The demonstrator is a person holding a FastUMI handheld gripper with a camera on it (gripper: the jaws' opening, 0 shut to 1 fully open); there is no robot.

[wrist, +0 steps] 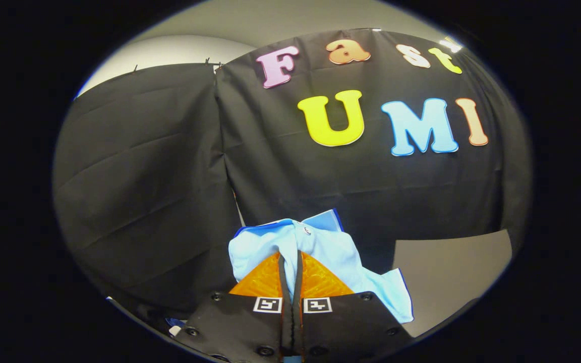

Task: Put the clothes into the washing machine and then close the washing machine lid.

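Between the nearly closed gripper [290, 262] fingers, a light blue shirt [321, 247] is pinched, apparently thinly; loose folds drape, so it could slip free.

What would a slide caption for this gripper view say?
Gripper shut on a light blue garment, held up in front of the booth's black cloth wall.

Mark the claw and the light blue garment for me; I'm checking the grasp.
claw [290, 262]: gripper view, the narrow seam between its closed fingertips.
light blue garment [336, 249]: gripper view, the fold draped just beyond the fingers.
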